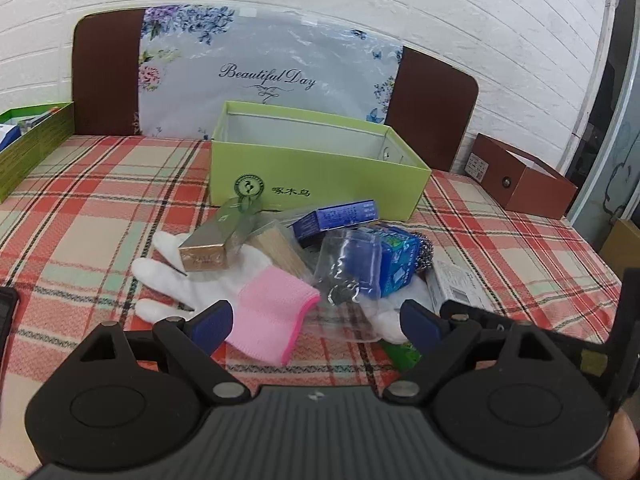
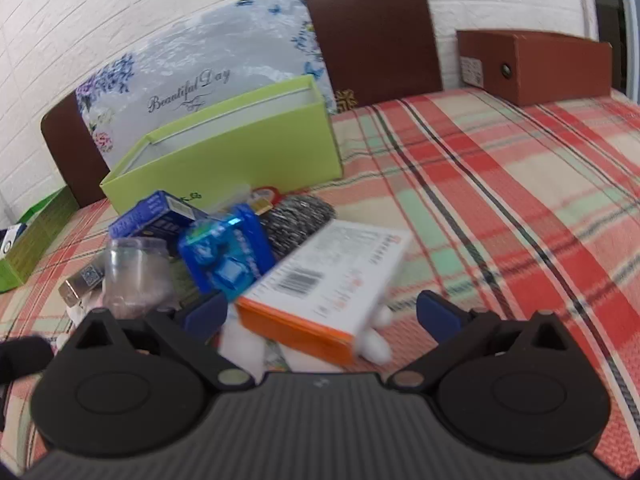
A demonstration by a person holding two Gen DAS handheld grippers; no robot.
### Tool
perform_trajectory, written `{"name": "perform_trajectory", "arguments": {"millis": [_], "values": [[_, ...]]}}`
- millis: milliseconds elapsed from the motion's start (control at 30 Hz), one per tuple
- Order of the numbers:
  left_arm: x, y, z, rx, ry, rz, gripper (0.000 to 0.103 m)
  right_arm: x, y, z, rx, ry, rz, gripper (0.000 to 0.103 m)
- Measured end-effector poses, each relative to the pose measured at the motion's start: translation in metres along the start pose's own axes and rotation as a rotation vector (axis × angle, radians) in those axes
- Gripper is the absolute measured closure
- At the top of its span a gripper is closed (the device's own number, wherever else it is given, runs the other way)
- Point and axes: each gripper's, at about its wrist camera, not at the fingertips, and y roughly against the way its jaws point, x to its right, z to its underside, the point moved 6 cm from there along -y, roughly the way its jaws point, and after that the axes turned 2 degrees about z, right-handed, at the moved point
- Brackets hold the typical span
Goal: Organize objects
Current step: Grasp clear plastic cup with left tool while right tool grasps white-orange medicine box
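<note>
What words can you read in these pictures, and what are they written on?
"Beautiful Day": on the flowery sheet leaning against the wall.
"啄木鸟": on the front of the light green box, beside a round logo.
White and orange box: a barcode and print, too blurred to read.
Dark blue box: print too small to read.
Brown box: label too small to read.
</note>
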Motion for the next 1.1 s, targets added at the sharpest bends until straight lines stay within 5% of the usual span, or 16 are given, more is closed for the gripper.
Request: {"name": "perform_trajectory", "arguments": {"millis": [200,333,467,667,733,800,867,1100], "values": [[0.020,-0.039,-0.018,0.002,-0.060,0.029,0.009,0.047,0.015,0.010,0.003,-0.022,0.098,0.009],[0.022,-0.062,-0.018,-0.043,-0.090,0.041,0.010,0.042,0.023,0.000,0.064,0.056,0.061,0.002],[0.018,-0.071,-0.014,-0.083,-0.077,0.058,0.033,0.035,0.010,-0.013,0.086,0.160,0.093,0.001],[0.016,-0.084,-0.010,-0.109,-0.044,0.045,0.032,0.044,-0.006,-0.016,0.043,0.134,0.077,0.001],[0.018,-0.086,-0.009,-0.123,-0.051,0.060,0.041,0.043,-0.010,-0.016,0.040,0.145,0.078,0.002],[0.019,-0.086,-0.008,-0.130,-0.052,0.069,0.047,0.041,-0.016,-0.015,0.028,0.160,0.077,0.011],[0.018,-0.081,-0.009,-0.126,-0.044,0.081,0.048,0.039,-0.021,-0.013,0.000,0.161,0.051,0.037],[0.021,-0.025,-0.013,-0.054,-0.047,0.150,0.049,0.042,0.004,-0.009,0.017,0.144,0.018,0.037]]}}
